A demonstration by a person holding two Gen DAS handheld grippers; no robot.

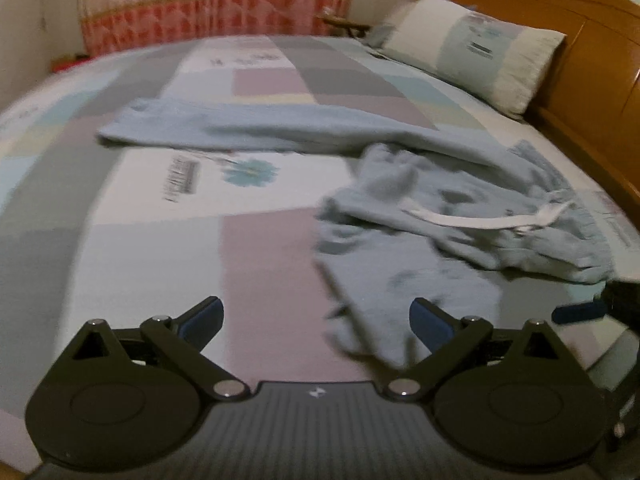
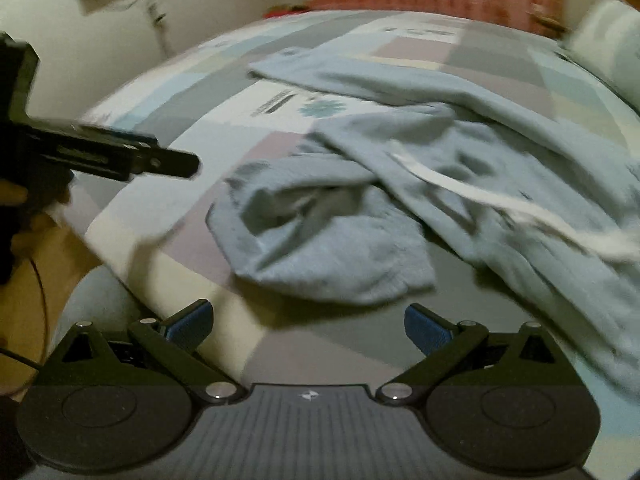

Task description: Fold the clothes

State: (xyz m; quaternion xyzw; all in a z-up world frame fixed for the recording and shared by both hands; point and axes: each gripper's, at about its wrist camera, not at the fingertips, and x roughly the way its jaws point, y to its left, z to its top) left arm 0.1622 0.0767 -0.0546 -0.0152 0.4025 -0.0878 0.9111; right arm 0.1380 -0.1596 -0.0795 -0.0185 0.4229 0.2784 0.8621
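Plainly, with both the left gripper [image 1: 316,322] and right gripper [image 2: 306,328] spread wide and empty, the crumpled light-blue sweatpants [image 2: 460,152] want flattening by their bunched near leg [image 2: 320,236] before any fold

Layout on the bed [image 1: 120,216]. The trousers [image 1: 420,200] lie on the bed's near right part: one leg [image 1: 240,128] stretches away to the left across the middle, the other leg [image 2: 320,240] is bunched at the near edge, and the waistband with its drawstring [image 1: 480,220] lies to the right. A pillow [image 1: 472,52] rests at the far right, against the headboard [image 1: 580,60]. A curtain [image 1: 208,12] hangs behind the bed. The left gripper [image 1: 316,320] sits over the near edge, left of the right gripper [image 2: 308,328]; both stand before the bunched leg, jaws apart.
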